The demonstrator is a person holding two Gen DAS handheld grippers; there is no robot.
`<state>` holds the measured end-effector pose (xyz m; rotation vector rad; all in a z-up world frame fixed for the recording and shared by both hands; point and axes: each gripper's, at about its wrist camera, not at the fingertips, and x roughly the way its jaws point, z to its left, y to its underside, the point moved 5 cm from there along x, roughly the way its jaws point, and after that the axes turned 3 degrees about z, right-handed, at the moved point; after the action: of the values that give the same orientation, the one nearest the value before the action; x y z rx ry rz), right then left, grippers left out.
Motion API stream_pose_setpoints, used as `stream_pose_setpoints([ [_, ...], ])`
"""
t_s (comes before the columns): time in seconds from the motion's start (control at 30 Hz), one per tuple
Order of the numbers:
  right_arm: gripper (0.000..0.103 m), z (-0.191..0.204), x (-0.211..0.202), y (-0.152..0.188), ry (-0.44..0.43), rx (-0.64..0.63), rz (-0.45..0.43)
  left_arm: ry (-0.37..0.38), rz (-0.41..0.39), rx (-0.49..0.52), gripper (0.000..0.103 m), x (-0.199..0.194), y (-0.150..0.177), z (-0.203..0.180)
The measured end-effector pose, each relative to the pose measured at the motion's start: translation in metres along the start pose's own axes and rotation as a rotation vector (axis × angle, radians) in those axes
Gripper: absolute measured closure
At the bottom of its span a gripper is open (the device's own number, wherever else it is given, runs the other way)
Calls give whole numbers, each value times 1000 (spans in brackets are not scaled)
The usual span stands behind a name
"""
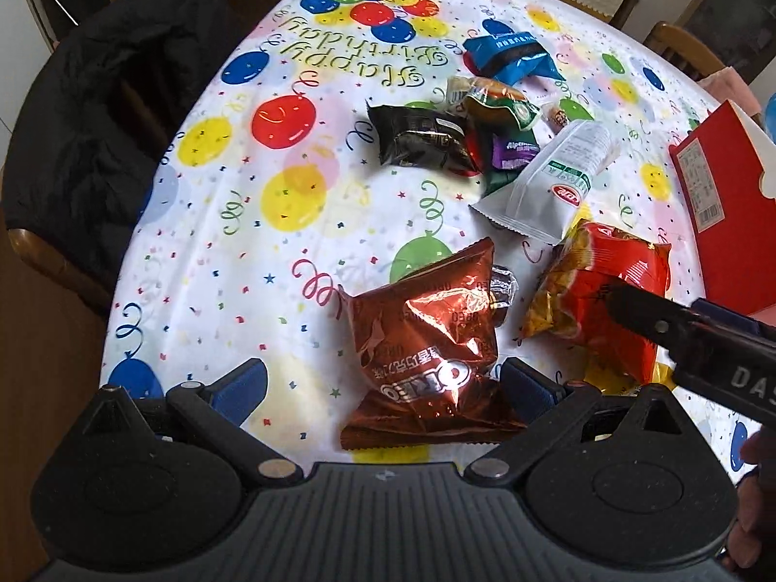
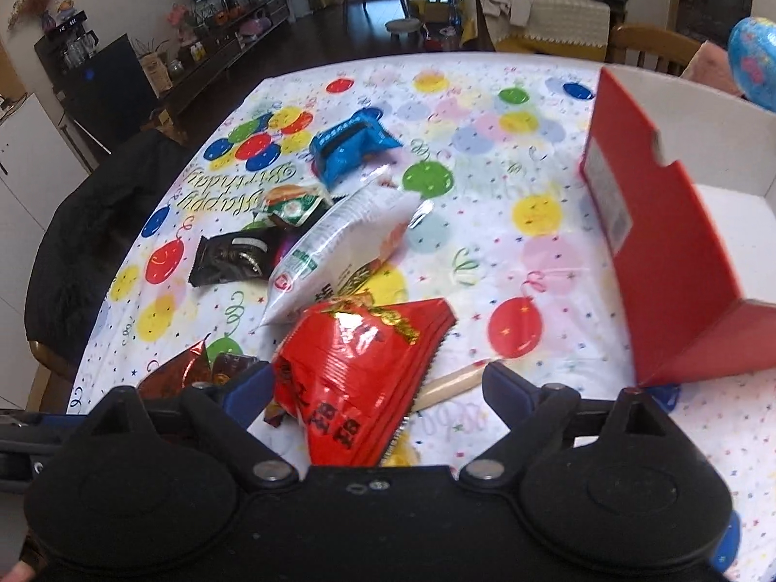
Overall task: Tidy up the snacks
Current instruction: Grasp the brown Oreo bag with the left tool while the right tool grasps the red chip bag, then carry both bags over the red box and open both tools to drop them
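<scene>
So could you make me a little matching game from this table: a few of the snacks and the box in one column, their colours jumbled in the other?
Things:
1. Oreo bag
2. far cookie packet
3. chips bag
4. box

Colours:
A. blue
B. red outside, white inside
C. shiny copper brown
D. red with gold print

Pairs: 1-C, 2-A, 3-D, 4-B
</scene>
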<state>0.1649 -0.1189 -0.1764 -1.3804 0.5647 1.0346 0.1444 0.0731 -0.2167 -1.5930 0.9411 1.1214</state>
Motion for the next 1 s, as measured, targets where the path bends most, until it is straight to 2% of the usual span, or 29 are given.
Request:
stream_pose_setpoints([
  [0.17,12,1,14,2,-6,16,36,-1,11,8,1,6,-1,-2],
  [0.3,23,1,17,2,-25,30,45,19,17,-3,3,6,-1,0],
  [0.4,33,2,16,4,-52,39,47,59,22,-27,13,4,0,3],
  [0.47,42,3,15,4,-74,42,45,75,14,-28,28,1,0,2],
  [0.5,50,4,15,3,-82,45,43,79,7,-24,32,-2,1,1],
  [0.57,52,4,13,4,-82,45,38,83,-6,-10,50,-6,1,-2],
  [0.67,56,4,10,5,-84,44,25,54,-26,15,56,-10,3,-5],
  [1.0,58,-6,-24,3,-98,80,-49,65,-43,-24,57,-29,8,2],
])
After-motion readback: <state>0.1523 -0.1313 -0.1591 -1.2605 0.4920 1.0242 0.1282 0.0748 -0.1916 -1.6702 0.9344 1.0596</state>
